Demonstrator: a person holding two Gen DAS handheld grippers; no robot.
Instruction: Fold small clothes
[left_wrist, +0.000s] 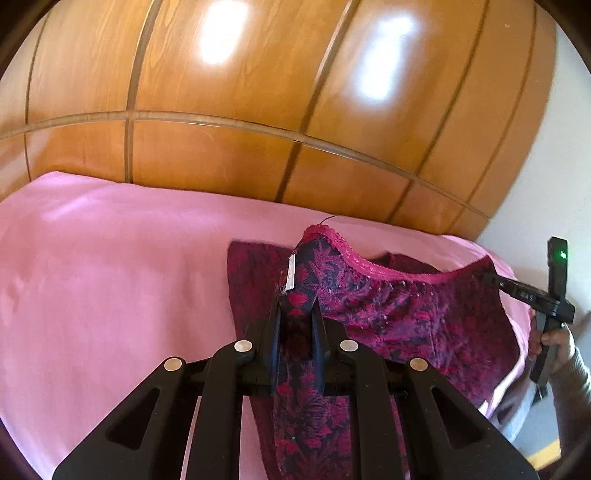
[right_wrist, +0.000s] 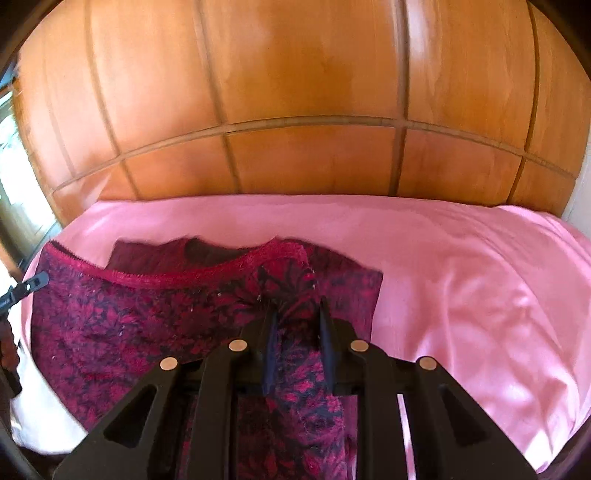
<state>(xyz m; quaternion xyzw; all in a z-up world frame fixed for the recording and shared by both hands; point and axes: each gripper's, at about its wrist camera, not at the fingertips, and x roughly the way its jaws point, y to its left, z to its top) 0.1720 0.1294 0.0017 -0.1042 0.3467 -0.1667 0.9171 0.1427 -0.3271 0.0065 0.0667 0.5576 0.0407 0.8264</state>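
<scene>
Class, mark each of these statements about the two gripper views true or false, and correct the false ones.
1. The left gripper grips the patterned garment. True.
2. The right gripper is open and holds nothing. False: its fingers pinch the same garment.
3. The bed sheet is blue. False: it is pink.
4. Wooden panels stand behind the bed. True.
5. The garment has a pink lace edge. True.
</scene>
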